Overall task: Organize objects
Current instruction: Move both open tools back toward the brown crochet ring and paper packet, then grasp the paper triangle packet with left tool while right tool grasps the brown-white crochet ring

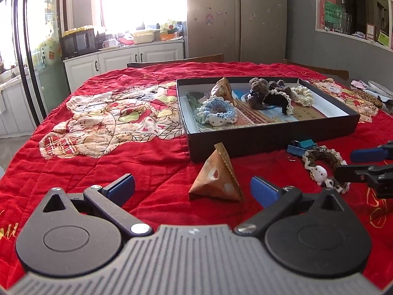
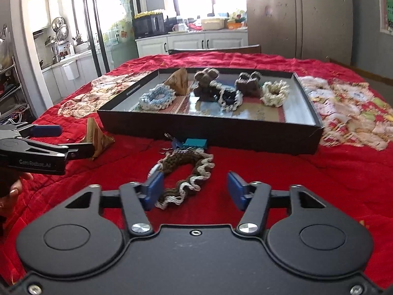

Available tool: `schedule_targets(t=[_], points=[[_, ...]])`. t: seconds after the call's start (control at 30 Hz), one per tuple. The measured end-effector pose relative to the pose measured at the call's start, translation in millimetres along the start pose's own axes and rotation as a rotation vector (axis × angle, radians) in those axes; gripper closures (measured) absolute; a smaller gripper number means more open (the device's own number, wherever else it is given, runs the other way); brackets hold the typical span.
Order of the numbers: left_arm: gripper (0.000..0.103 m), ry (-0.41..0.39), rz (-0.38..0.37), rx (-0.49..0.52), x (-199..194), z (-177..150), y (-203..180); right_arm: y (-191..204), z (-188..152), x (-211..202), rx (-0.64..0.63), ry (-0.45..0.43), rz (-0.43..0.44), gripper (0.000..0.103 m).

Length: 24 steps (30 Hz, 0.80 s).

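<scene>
A brown triangular paper pouch [image 1: 216, 179] stands on the red quilt between the wide-apart blue pads of my left gripper [image 1: 192, 188], which is open and not touching it. A brown and cream crocheted scrunchie [image 2: 186, 172] with a small white cat charm [image 1: 319, 172] lies between the pads of my right gripper [image 2: 195, 186]. The left pad is at the scrunchie's edge and the right pad stands apart. Behind both is a black shallow box [image 1: 270, 145] holding several crocheted scrunchies and another pouch. Each gripper shows in the other's view, the right gripper [image 1: 363, 162] and the left gripper [image 2: 61, 142].
Blue and teal binder clips [image 2: 194, 143] lie against the box's front wall [image 2: 208, 135], just beyond the scrunchie. A person's hand [image 2: 14, 186] holds the left gripper. A plate and scraps [image 1: 375, 91] sit at the table's far right. Wooden chair backs [image 1: 176, 60] stand behind the table.
</scene>
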<state>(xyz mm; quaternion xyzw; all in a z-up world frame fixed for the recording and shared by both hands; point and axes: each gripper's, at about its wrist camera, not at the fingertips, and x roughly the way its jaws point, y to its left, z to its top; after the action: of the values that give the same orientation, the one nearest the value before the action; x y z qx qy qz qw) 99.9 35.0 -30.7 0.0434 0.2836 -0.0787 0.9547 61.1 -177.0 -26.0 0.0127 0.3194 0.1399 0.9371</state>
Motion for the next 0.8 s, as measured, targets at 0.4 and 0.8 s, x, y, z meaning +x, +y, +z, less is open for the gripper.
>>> schedule_targets(t=[0.4,0.8], points=[[0.017,0.030,-0.012,-0.017,16,1,-3,9,0,16,-0.019,0.023,-0.030,0.071],[0.049,0.067,-0.026,-0.029,22,0,-4,9,-1,15,-0.032,0.022,-0.039,0.086]])
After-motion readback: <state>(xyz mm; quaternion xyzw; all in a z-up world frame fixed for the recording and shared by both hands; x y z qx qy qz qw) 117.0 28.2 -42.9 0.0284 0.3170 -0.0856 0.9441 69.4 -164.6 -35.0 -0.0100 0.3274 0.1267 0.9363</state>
